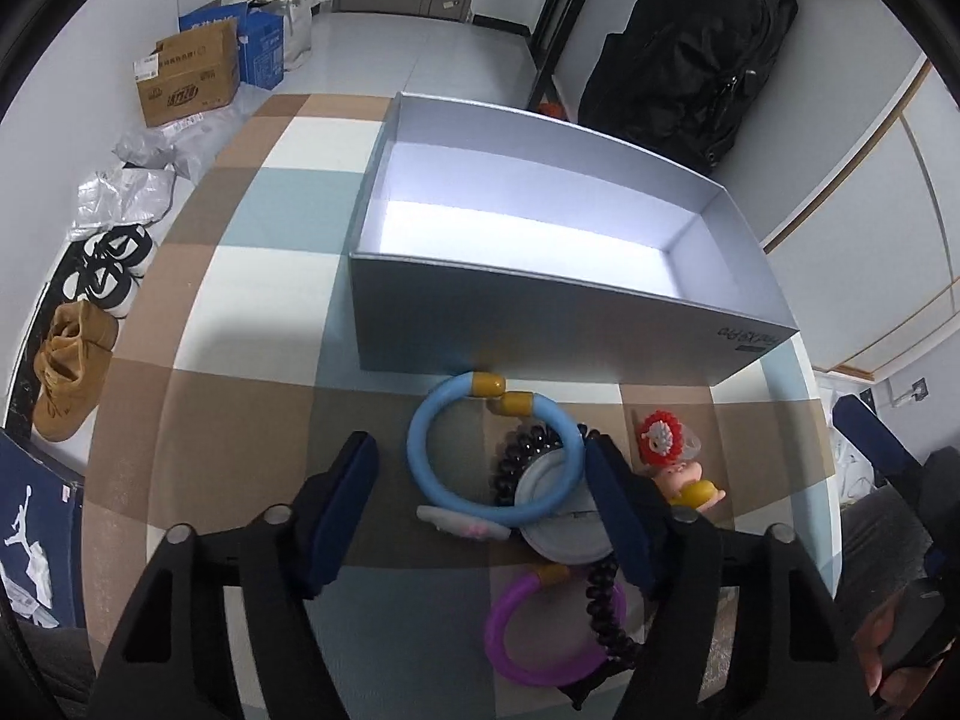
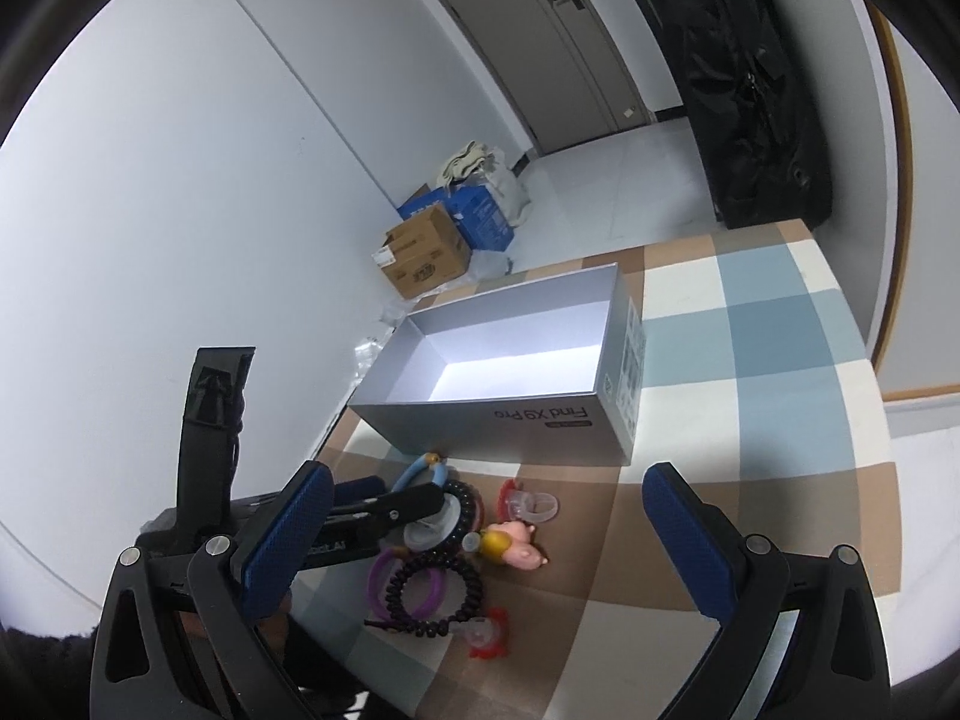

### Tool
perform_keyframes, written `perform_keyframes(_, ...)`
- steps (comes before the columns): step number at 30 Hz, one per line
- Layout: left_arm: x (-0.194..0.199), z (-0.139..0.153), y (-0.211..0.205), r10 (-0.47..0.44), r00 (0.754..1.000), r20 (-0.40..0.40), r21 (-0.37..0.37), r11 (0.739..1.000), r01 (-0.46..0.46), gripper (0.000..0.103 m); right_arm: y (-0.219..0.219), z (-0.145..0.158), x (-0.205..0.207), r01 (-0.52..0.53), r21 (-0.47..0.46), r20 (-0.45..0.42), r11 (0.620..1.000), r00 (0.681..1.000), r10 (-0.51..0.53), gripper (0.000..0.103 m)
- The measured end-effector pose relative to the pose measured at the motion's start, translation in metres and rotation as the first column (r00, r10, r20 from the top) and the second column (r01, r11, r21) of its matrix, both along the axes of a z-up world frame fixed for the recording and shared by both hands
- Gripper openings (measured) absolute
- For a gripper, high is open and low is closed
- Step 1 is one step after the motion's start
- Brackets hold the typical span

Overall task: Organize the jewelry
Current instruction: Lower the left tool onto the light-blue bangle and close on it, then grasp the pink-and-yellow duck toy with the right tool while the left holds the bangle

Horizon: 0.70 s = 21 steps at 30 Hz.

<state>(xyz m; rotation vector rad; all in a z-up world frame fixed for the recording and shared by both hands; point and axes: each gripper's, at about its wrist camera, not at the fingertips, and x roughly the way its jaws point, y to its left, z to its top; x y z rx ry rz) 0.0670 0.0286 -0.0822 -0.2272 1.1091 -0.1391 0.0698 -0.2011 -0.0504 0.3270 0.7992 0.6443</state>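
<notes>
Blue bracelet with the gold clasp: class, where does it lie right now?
In the left wrist view the blue bracelet lies on the checked mat, just in front of the open grey box, between the open left gripper fingers, overlapping a black beaded bracelet.

Both pictures are round fisheye views with black corners, and straight lines bend near the edges. The room light is soft and a bit dim. A bright white strip of glare shines on the floor inside the open grey box (image 1: 540, 228) (image 2: 516, 366). Shadows on the checked worktop (image 1: 252, 276) (image 2: 750, 372) are faint. Near things look slightly blurry.
</notes>
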Motion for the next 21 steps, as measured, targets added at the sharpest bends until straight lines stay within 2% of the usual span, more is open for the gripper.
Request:
perform_keyframes(6, -0.004, 0.003, -0.003, -0.004, 1.0, 0.003, -0.007, 1.0, 0.004, 0.056, -0.001, -0.002, 0.001, 0.006, 0.013, -0.013, 1.0, 1.0, -0.006, 0.103)
perform_keyframes(12, -0.004, 0.01, 0.003, 0.011, 1.0, 0.013, -0.057, 0.998, -0.01, 0.056, -0.003, -0.003, 0.002, 0.014, 0.011, -0.025, 1.0, 1.0, -0.013, 0.103)
perform_keyframes(16, -0.006, 0.018, 0.017, 0.052, 0.998, 0.033, -0.12, 0.992, -0.047, 0.056, -0.001, -0.008, 0.002, 0.003, -0.011, -0.052, 1.0, 0.999, -0.003, 0.103)
perform_keyframes(19, -0.004, 0.023, 0.025, 0.092, 0.994, 0.057, -0.135, 0.987, -0.083, 0.056, 0.004, -0.014, 0.002, -0.015, -0.032, -0.078, 0.999, 0.997, 0.012, 0.099)
perform_keyframes(21, -0.007, 0.027, 0.03, 0.112, 0.991, 0.066, -0.159, 0.982, -0.101, 0.056, 0.009, -0.02, 0.001, -0.034, -0.055, -0.095, 0.998, 0.995, 0.028, 0.088)
